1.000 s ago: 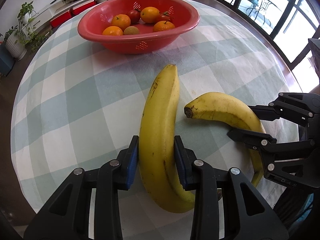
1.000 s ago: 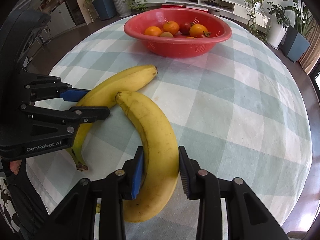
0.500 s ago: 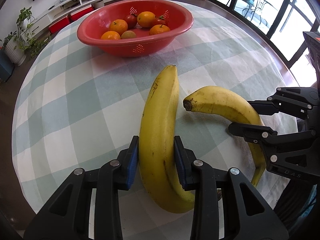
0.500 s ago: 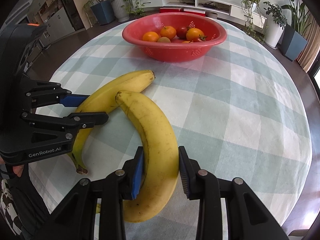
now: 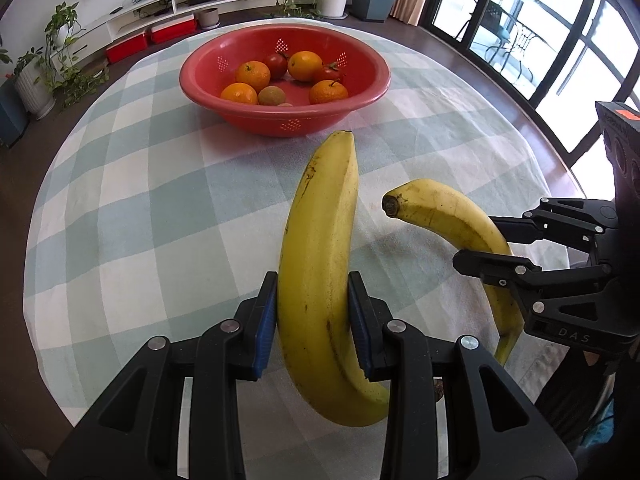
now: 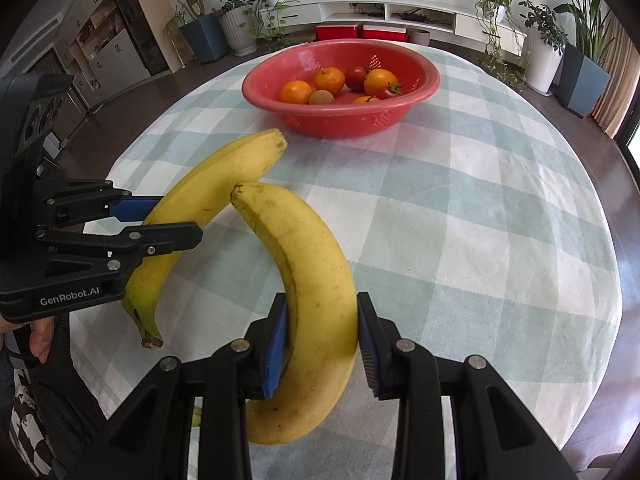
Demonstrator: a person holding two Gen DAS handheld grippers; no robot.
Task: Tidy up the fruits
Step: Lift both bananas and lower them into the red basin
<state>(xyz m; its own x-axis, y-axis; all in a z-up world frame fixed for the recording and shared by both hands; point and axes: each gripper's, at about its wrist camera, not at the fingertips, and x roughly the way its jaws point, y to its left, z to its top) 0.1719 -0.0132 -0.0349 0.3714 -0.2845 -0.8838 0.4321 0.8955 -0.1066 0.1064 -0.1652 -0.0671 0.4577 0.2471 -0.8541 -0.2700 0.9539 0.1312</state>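
My left gripper (image 5: 313, 312) is shut on a long yellow banana (image 5: 324, 240), its blue pads pressing both sides; the tip points toward the red bowl (image 5: 280, 120). My right gripper (image 6: 321, 332) is shut on a second, shorter banana (image 6: 308, 272). Both bananas hang just above the checked tablecloth, side by side. In the left wrist view the right gripper (image 5: 486, 240) comes in from the right, shut on the shorter banana (image 5: 448, 216). In the right wrist view the left gripper (image 6: 176, 220) grips the long banana (image 6: 208, 196) at the left. The bowl (image 6: 340, 120) holds several oranges, tomatoes and a kiwi.
The round table wears a green-and-white checked cloth (image 6: 480, 220) with bare room to the right of the bananas. Potted plants (image 6: 236, 28) and a low white shelf unit (image 6: 400, 12) stand beyond the table. A glass door (image 5: 540, 32) lies far right.
The left gripper has risen with the long banana, lifting it off the cloth, and the bowl now sits lower in its view. The right gripper with its banana has barely moved.
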